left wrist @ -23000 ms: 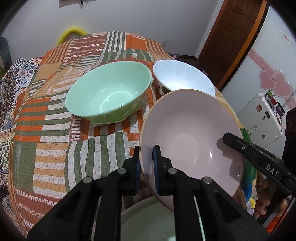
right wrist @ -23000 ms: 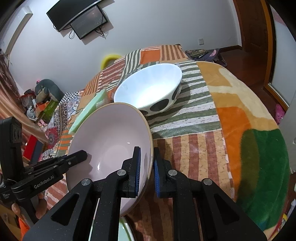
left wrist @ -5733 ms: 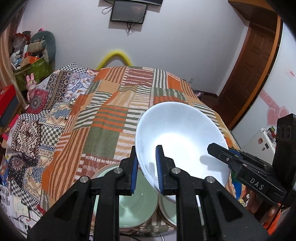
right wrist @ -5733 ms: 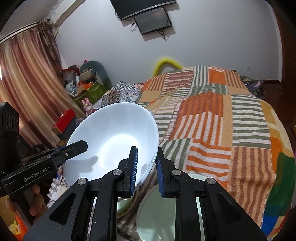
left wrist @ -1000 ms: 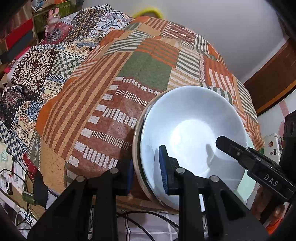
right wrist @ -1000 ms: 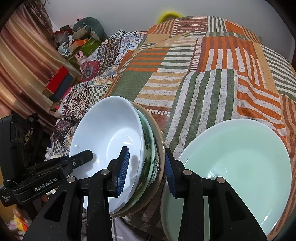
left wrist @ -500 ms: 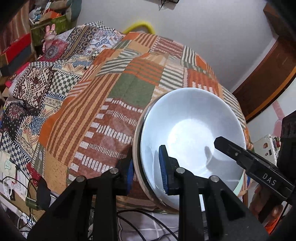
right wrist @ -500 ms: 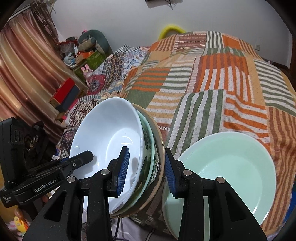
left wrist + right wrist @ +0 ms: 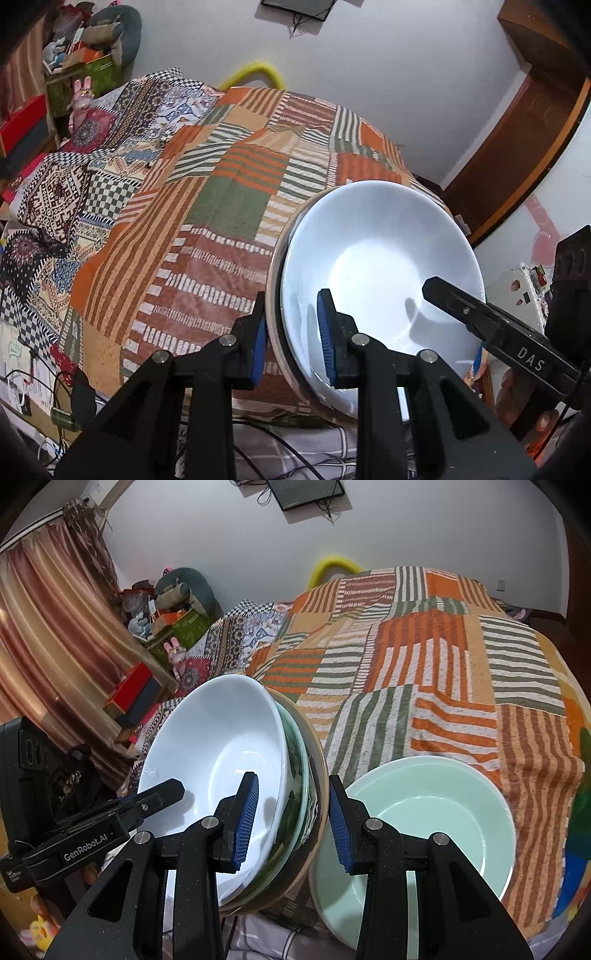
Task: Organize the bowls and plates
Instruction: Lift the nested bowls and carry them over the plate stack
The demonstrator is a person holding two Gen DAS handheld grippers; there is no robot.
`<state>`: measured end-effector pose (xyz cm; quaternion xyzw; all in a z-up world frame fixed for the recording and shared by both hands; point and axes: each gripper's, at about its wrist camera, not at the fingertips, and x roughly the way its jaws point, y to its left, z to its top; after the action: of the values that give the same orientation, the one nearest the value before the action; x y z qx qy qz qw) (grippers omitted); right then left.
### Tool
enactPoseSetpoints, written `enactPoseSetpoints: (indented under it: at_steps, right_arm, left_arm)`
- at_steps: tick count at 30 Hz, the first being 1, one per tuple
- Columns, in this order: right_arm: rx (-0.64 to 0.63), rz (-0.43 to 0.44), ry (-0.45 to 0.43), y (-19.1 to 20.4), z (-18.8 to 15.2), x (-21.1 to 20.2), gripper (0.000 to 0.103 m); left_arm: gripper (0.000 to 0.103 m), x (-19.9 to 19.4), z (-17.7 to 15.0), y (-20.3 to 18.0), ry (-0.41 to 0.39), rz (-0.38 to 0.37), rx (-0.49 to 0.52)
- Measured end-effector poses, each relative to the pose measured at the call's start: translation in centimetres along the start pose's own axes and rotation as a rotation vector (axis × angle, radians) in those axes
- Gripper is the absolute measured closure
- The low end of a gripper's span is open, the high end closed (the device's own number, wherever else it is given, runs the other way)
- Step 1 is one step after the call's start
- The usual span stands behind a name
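The nested bowl stack [image 9: 236, 775], white bowl innermost, hangs tilted above the bed's edge [image 9: 207, 229], left tool [image 9: 291, 339] and right tool [image 9: 290, 812] clamping opposite rims, the mint plate [image 9: 424, 819] just right.

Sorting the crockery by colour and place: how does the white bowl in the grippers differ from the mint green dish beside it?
The white bowl is nested on top of other bowls, gripped at opposite rims by the left gripper and the right gripper; the mint green dish is alone and ungripped. The white bowl is tilted steeply; the mint green dish rests on the striped blanket. Both are round, glossy and empty.
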<state>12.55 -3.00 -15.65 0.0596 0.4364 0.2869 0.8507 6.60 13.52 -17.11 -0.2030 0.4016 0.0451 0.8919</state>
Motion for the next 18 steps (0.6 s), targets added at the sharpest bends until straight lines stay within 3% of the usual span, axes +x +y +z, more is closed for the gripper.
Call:
enactPoseSetpoints:
  at_steps: [18]
  right_arm:
    - [0.064,-0.060,-0.063,-3.6,-0.8,-3.8,0.069]
  left_arm:
    - [0.078,0.8,-0.2,-5.0,0.022,-0.064,0.097]
